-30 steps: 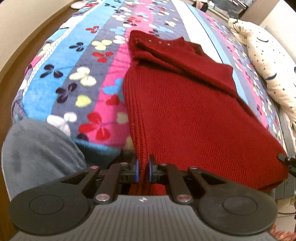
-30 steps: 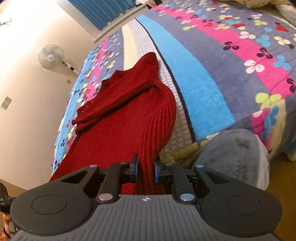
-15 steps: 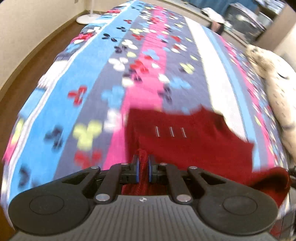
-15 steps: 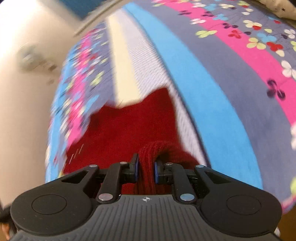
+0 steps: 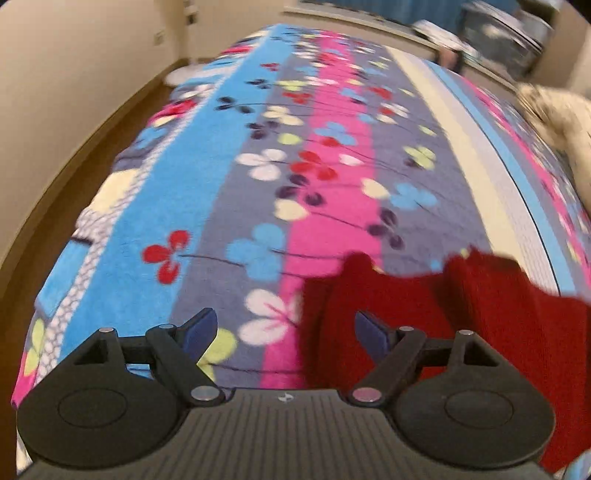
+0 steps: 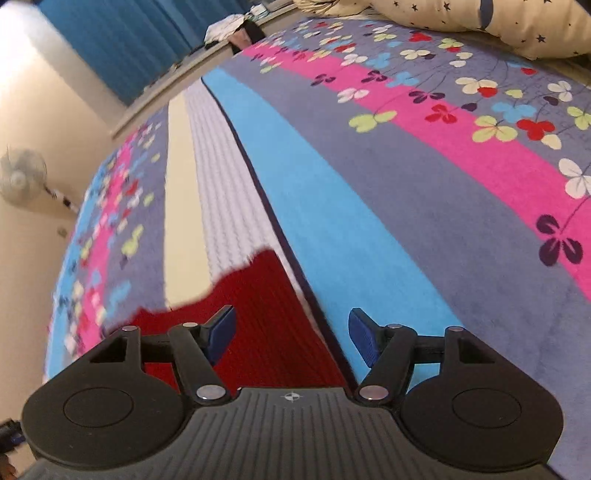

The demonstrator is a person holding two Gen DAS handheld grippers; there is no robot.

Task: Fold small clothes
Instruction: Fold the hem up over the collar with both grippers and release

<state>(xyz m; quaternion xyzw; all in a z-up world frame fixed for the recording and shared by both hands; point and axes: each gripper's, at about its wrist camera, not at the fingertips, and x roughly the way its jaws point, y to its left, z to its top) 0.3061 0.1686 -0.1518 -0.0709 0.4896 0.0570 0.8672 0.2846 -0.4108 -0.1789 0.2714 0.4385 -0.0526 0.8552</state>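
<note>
A dark red knitted sweater (image 5: 480, 314) lies folded over on the striped flowered bedspread (image 5: 258, 184), at the lower right of the left wrist view. My left gripper (image 5: 284, 326) hovers over the sweater's left edge; its jaws are opening, and the blue pads (image 5: 201, 328) press on nothing. In the right wrist view the same sweater (image 6: 266, 325) shows at the lower left, under and between the fingers. My right gripper (image 6: 291, 334) is also opening, with its pads clear of the knit below.
The bedspread (image 6: 369, 184) stretches far ahead in both views. A star-patterned pillow (image 6: 480, 22) lies at the far right edge. A standing fan (image 6: 22, 177) is by the wall. Wooden floor (image 5: 74, 147) runs along the bed's left side.
Both grippers carried the sweater's hem forward over its body, then let go; both were shut on the knit before and now stand wide apart.
</note>
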